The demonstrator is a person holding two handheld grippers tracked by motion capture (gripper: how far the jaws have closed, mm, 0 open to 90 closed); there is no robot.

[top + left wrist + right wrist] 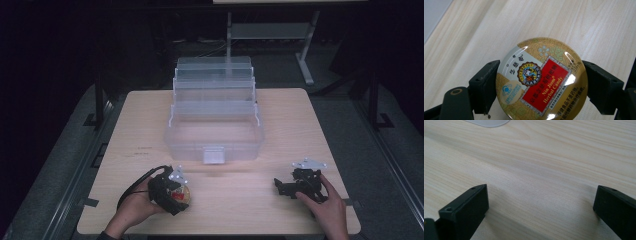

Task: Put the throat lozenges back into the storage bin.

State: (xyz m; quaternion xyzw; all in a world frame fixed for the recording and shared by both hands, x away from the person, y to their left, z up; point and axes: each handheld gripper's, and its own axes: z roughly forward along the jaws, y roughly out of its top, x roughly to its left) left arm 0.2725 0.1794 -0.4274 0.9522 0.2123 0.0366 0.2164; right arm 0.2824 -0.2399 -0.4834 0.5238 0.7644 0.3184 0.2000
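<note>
Candy tin (541, 78), round and gold with a red label reading "Nin Jiom Herbal Candy", sits clamped between the two black fingers (485, 87) of the left gripper (541, 85). One finger presses on the tin's rim at either side, and the lid faces the camera of the left gripper view. Behind the tin lies the pale wood grain of the table (574, 22). Whether the tin rests on the wood or is lifted just off it cannot be told.

From the high view, the left gripper (172, 190) is near the front edge of the table (300, 125), on the left side, held in the person's left hand (135, 202). The tin (181, 195) shows there as a small red and gold disc at the gripper's tip. A black cable loops from the gripper round the hand.

The right gripper (285, 187) is at the front right of the table, well apart from the left one, with a grey three-cornered plate (309, 164) on top and the person's right hand (327, 205) around its rear. In the right gripper view its fingers (471, 206) stand wide apart with only bare table between them, holding nothing.

A clear plastic toolbox (215, 115) stands in the middle of the table, beyond both grippers. Its stepped trays are fanned open toward the back, and a latch tab hangs at the centre of its front wall. A rounded pale corner at the top edge of the right gripper view may be part of this box.
</note>
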